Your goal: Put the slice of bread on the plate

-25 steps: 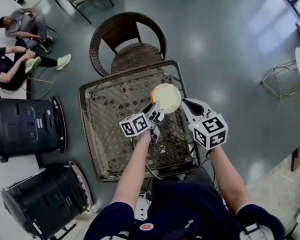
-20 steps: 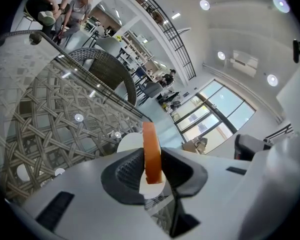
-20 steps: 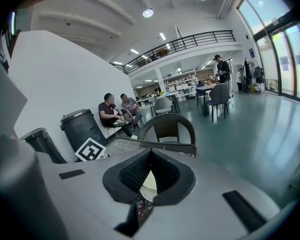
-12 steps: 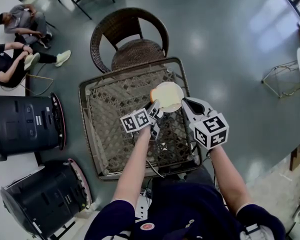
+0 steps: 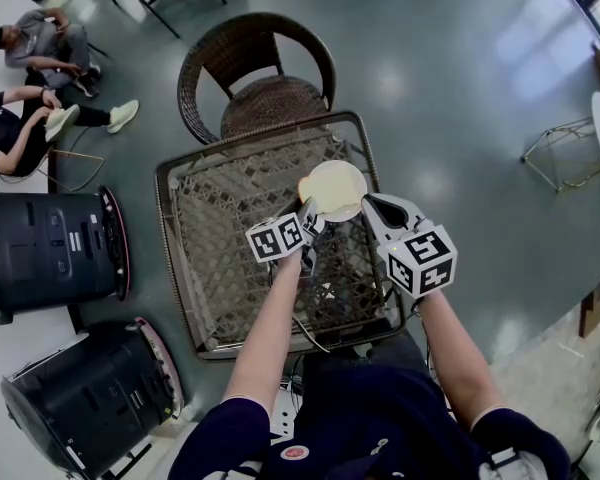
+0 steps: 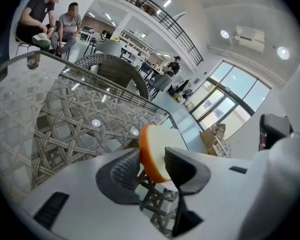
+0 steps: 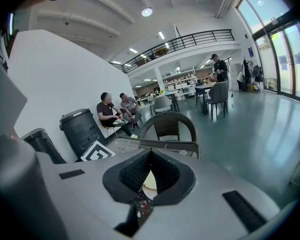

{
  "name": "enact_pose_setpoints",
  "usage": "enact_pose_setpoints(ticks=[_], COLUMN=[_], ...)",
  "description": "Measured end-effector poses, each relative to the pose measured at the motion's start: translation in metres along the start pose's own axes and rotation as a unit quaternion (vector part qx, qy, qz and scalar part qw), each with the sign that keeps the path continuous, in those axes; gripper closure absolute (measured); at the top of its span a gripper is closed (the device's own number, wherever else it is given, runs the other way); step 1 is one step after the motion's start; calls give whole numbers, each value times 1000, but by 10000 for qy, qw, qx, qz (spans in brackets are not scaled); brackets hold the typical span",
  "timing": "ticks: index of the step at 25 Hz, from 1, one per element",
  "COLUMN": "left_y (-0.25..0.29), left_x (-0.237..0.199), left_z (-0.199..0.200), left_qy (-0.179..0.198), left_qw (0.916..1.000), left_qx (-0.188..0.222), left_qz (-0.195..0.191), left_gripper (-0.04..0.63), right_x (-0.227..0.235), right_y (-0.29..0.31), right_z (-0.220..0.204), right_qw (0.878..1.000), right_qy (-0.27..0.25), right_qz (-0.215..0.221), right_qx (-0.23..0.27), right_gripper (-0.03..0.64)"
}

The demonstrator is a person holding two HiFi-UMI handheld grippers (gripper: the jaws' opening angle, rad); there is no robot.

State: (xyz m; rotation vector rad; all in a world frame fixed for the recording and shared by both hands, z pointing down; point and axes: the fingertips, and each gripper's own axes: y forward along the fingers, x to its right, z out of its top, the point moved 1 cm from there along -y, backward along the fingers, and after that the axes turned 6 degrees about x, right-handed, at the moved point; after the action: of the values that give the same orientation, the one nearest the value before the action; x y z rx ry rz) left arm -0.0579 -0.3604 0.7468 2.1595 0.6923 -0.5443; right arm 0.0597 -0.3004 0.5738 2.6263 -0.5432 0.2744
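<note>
- Head view: my left tongs [image 5: 309, 218] reach across the woven table [image 5: 220, 268] to the left rim of the plate [image 5: 342, 193], a pale disc lying near the table's far right corner.
- Left gripper view: the slice of bread [image 6: 149, 159] (white face, orange crust) stands on edge between the two pads. The jaws are wide and have just been opening. The crust sits close beside the left pad, and neither pad looks pressed onto the slice.
- Head view: the slice's orange crust shows at the plate's left edge. Whether its lower edge already rests on the plate, I cannot tell.
- Right gripper view: my right tongs [image 7: 149, 154] have their tips drawn together and hold nothing. A pale surface shows through the slot behind the tips.
- Head view: the right tongs lie just beside the plate's right rim, with their marker cube toward me.
- Surroundings: a wicker chair [image 5: 257, 78] stands at the table's far side, and black bins [image 5: 50, 253] stand to the left.
</note>
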Motion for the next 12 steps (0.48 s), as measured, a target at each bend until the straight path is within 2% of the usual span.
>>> enact_pose_setpoints(ticks=[6, 9, 12], left_y=[-3, -18, -35], left_x=[-3, 1, 11], left_z=[4, 17, 26], left_qy=[573, 803, 1010], left_qw=[9978, 9956, 9933], left_qx=[-6, 218, 411], left_qz=[336, 437, 375], left_gripper=[433, 434, 436], right_x=[-2, -4, -6], right_y=[-8, -13, -19], right_z=[0, 3, 7], right_qw=[10000, 10000, 9999], right_qy=[-12, -6, 12], right_qz=[-24, -15, 11], right_qx=[31, 95, 169], right_gripper=[611, 611, 611])
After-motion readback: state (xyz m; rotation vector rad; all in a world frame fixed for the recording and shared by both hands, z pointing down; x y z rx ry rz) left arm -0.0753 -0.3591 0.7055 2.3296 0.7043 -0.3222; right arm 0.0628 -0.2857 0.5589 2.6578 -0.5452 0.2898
